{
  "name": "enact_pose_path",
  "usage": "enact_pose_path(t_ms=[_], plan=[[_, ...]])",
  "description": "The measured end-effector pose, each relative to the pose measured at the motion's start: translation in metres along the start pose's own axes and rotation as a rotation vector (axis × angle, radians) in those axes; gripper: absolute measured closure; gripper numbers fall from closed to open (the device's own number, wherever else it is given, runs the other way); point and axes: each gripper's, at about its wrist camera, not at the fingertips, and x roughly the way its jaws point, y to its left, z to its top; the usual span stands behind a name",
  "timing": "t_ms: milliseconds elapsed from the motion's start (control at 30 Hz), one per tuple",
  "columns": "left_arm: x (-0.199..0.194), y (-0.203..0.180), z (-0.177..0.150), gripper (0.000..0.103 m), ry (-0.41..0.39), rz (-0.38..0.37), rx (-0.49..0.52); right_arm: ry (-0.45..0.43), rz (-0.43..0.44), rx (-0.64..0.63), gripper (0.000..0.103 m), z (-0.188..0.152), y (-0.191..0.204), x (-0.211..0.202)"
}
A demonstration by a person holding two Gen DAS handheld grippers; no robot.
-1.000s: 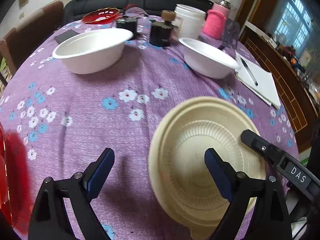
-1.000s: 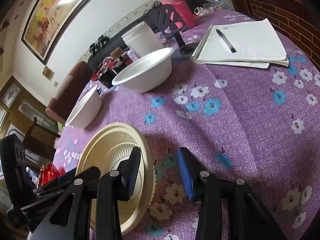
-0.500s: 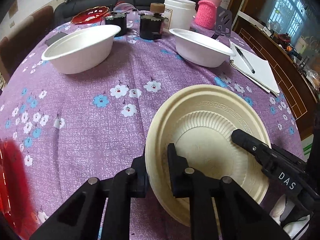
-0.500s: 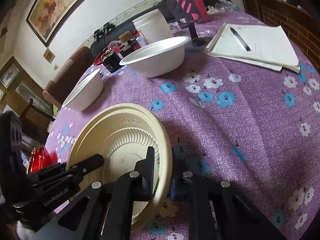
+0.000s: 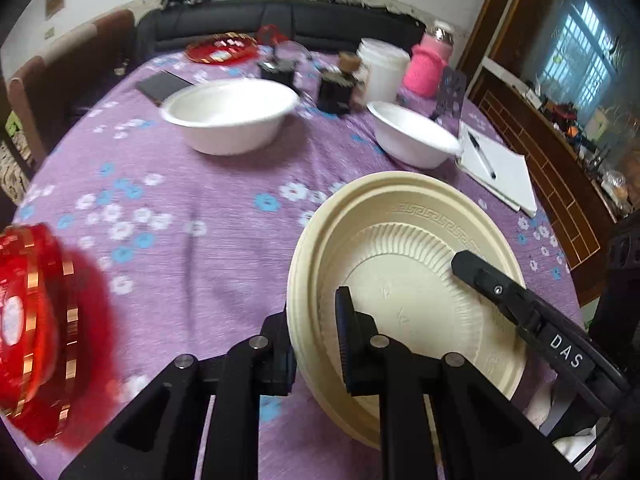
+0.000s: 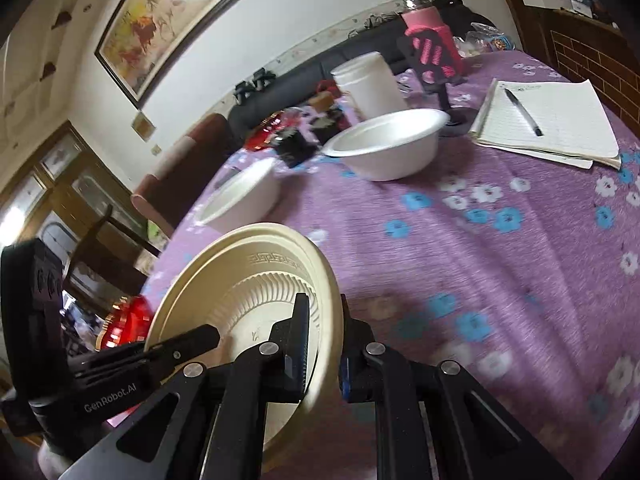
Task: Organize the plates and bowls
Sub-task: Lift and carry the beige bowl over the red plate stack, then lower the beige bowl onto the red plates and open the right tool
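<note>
A home living-dining room: a black sofa (image 5: pixel 320 20), a framed painting (image 6: pixel 176 12), wooden cabinets (image 6: pixel 60 184) and a desk under a purple floral tablecloth (image 5: pixel 200 208).

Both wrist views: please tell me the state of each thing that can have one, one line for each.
Plate: gripped at opposite rims, tilted.
Left gripper: shut on plate rim.
Right gripper: shut on plate rim.
Big bowl: upright, empty, on table.
Small bowl: upright, empty, on table.
Notebook: open, pen lying on it.
White tub: upright, lid on.
</note>
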Motion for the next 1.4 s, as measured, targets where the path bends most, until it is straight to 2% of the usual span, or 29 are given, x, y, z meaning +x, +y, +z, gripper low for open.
enact_pose_path(t_ms=[133,267,400,567,733,933,1033,1200,1300,1367,1400], plan=[[-0.040,0.037,-0.006,0.086,-0.080,0.028,-0.056,0.004,0.019,-0.045,0.090,-0.008,0.047,0.003],[-0.072,0.087,-0.013,0.085,-0.128,0.035,-0.142,0.027,0.044,-0.132,0.090,-0.009,0.107,0.016],[-0.100,0.146,-0.021,0.085,-0.184,0.079,-0.233,0.071,0.077,-0.217,0.089,-0.013,0.173,0.043],[-0.114,0.212,-0.029,0.085,-0.204,0.144,-0.340,0.132,0.087,-0.306,0.089,-0.027,0.239,0.085],[-0.109,0.258,-0.033,0.085,-0.187,0.184,-0.400,0.180,0.056,-0.363,0.089,-0.039,0.279,0.125],[-0.093,0.284,-0.036,0.084,-0.160,0.183,-0.440,0.218,0.009,-0.390,0.089,-0.047,0.289,0.153],[-0.092,0.289,-0.036,0.076,-0.163,0.201,-0.449,0.222,-0.010,-0.410,0.089,-0.051,0.290,0.160],[-0.095,0.292,-0.037,0.052,-0.189,0.172,-0.465,0.197,-0.038,-0.459,0.088,-0.055,0.295,0.161],[-0.105,0.291,-0.039,0.045,-0.222,0.168,-0.475,0.174,-0.045,-0.480,0.086,-0.057,0.300,0.159],[-0.114,0.289,-0.041,0.039,-0.245,0.171,-0.480,0.166,-0.043,-0.487,0.068,-0.057,0.302,0.158],[-0.119,0.288,-0.042,0.034,-0.257,0.177,-0.482,0.154,-0.042,-0.493,0.064,-0.057,0.303,0.156]])
